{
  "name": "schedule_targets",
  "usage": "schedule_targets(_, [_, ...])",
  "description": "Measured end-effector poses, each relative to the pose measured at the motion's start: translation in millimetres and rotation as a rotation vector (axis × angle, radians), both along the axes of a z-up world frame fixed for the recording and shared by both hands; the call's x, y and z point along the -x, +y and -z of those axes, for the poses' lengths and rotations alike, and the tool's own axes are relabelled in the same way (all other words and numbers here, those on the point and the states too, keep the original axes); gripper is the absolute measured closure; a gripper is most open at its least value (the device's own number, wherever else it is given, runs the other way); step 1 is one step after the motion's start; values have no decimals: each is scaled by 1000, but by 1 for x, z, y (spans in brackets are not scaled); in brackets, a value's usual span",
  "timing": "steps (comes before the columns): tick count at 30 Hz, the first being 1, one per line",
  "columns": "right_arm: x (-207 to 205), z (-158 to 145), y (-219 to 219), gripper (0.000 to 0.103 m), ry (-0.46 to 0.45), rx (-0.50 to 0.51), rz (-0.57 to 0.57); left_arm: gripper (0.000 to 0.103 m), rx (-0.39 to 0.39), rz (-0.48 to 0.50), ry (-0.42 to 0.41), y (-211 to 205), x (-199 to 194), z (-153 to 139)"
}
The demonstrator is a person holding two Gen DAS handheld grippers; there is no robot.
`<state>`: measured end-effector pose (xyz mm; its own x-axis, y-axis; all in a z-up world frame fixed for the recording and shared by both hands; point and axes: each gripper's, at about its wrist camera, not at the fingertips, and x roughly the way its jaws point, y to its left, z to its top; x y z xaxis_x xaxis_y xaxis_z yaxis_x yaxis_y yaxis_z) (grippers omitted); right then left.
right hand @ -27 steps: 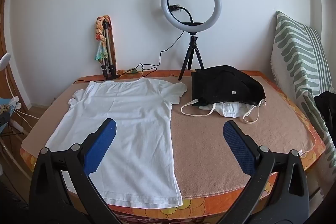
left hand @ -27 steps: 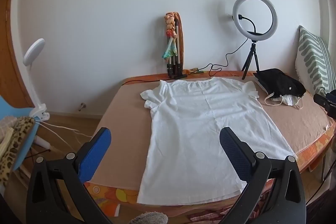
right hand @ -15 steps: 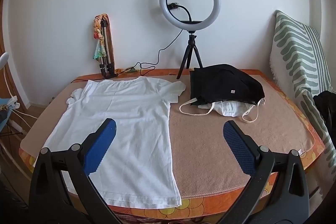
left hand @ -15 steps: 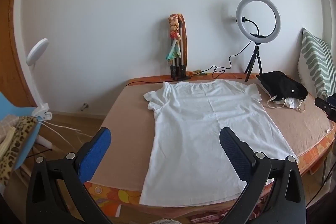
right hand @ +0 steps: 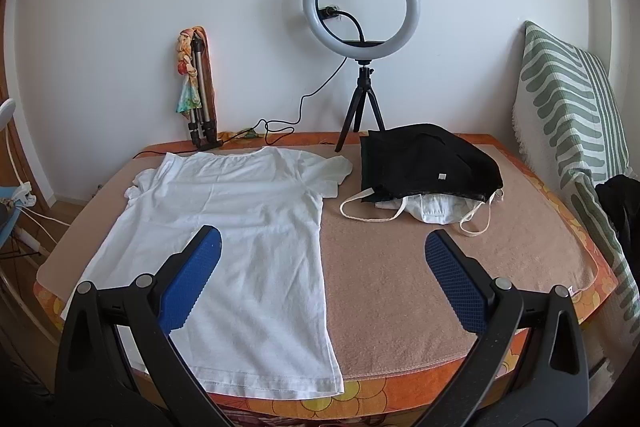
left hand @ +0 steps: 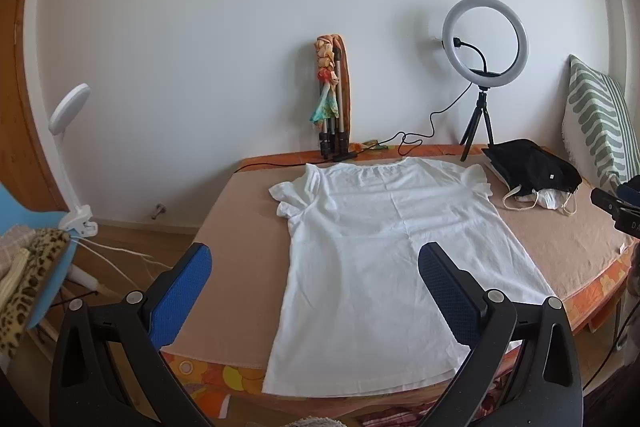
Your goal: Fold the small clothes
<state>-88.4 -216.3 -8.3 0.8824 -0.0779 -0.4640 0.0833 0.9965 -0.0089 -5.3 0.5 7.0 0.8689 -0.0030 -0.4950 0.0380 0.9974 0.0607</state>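
Note:
A white T-shirt point(left hand: 384, 247) lies spread flat on the bed's tan cover point(left hand: 240, 227), neck toward the wall, hem at the near edge. It also shows in the right wrist view point(right hand: 240, 227) on the left half of the bed. My left gripper point(left hand: 316, 279) is open and empty, held above the near edge over the shirt's left side. My right gripper point(right hand: 324, 275) is open and empty, held above the shirt's right edge and the bare cover. Neither touches the cloth.
A black garment point(right hand: 428, 163) lies over a white strappy one point(right hand: 432, 209) at the back right. A ring light on a tripod point(right hand: 362, 27) and a folded tripod point(right hand: 198, 91) stand by the wall. A striped pillow point(right hand: 572, 115) leans right. A clamp lamp point(left hand: 66, 147) stands left.
Both grippers have drawn back and up a little from the bed; the shirt looks slightly farther in the left view. The shirt has not moved. Both stay open.

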Motion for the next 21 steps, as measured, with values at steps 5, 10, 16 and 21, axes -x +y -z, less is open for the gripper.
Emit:
schedule_targets(5, [1,2,1,0,-2,7,2,0,5,0,4,-2,0,0])
schedule_targets(10, [0,2,0,0,-4,9,4,0,-2,-2,-4,-3,0,-2])
schedule_targets(16, [0,3,1,0,-6,10,3,0,-4,-2,-4,-4,0,-2])
schedule_targets(21, [0,3,1,0,-9,14,4,0,-2,-6,-10,-4,0,-4])
